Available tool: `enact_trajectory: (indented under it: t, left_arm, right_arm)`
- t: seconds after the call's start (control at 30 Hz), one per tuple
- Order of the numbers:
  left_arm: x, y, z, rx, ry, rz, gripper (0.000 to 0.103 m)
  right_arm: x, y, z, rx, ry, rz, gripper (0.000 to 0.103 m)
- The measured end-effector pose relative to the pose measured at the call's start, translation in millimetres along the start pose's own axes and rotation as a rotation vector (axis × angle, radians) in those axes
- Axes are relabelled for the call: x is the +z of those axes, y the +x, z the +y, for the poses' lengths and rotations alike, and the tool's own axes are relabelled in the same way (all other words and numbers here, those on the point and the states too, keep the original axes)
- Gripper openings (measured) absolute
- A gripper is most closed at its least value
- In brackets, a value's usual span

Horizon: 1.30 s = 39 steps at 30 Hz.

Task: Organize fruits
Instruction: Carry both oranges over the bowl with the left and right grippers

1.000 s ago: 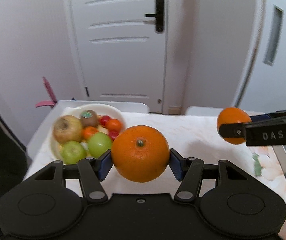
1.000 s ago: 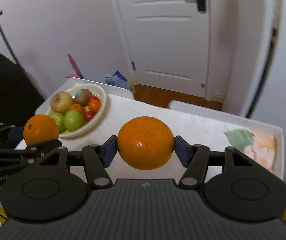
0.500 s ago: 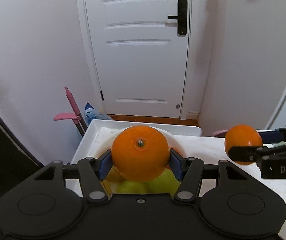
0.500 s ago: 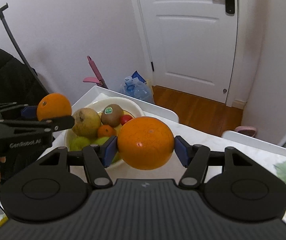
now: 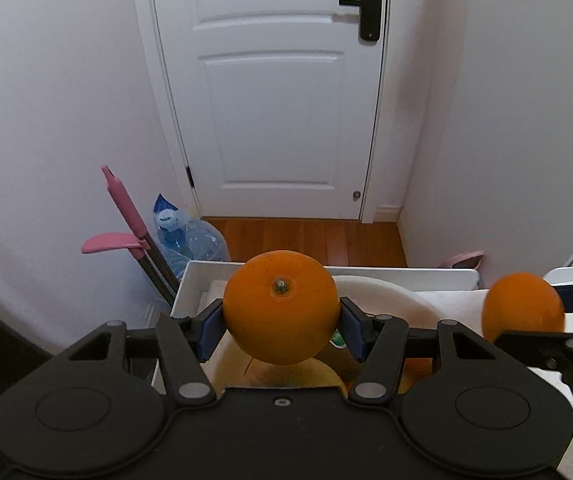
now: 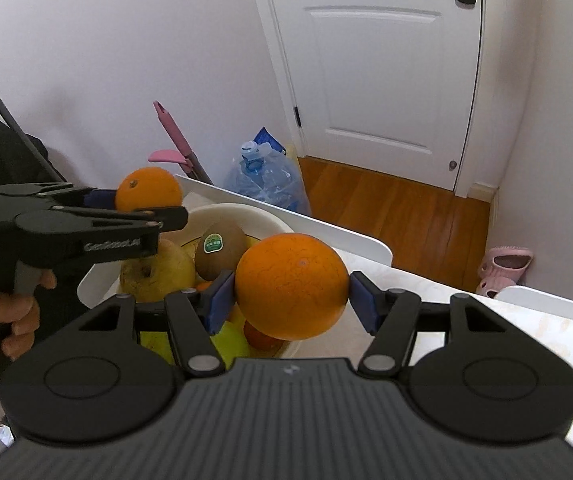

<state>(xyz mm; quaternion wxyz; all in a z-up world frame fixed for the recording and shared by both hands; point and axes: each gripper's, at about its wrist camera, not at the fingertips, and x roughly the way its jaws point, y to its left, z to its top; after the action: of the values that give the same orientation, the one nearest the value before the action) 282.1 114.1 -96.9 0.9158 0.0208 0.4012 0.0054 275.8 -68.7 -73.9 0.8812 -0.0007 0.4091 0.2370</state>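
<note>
Both grippers, left (image 5: 281, 326) and right (image 6: 291, 296), clamp an orange each, yours (image 5: 281, 306) and the other (image 6: 291, 286) poised over the bowl (image 6: 246, 216). That bowl looks heaped already; release carelessly and a smooth, round, glossy orange may roll off the kiwi (image 6: 220, 254) onto the table (image 6: 466, 300).

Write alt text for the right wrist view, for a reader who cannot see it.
The right gripper holds an orange over a white bowl of fruit, including a stickered kiwi and a pear. At left, the left gripper holds a second orange above the bowl's far edge. Behind are a white door and a water jug.
</note>
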Motion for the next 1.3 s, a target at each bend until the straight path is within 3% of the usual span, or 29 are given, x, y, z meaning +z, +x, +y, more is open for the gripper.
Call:
enact_trajectory:
  t: [0.2, 0.73, 0.87, 1.3]
  left_arm:
    - [0.1, 23.4, 3.4, -0.010, 0.007, 0.037, 0.063]
    - [3.5, 35.8, 3.8, -0.020, 0.004, 0.068, 0.065]
    - [3.6, 27.3, 0.5, -0.014, 0.029, 0.020, 0.082]
    - [-6.3, -15.0, 15.0, 0.018, -0.050, -0.017, 0.085]
  right_arm:
    - [-1.1, 13.1, -1.7, -0.002, 0.009, 0.020, 0.077]
    - [1.7, 25.9, -4.1, 0.013, 0.013, 0.041, 0.077]
    - [3.4, 25.2, -3.6, 0.017, 0.008, 0.041, 0.077]
    - [16.5, 29.4, 9.5, 0.051, -0.047, 0.033, 0.077]
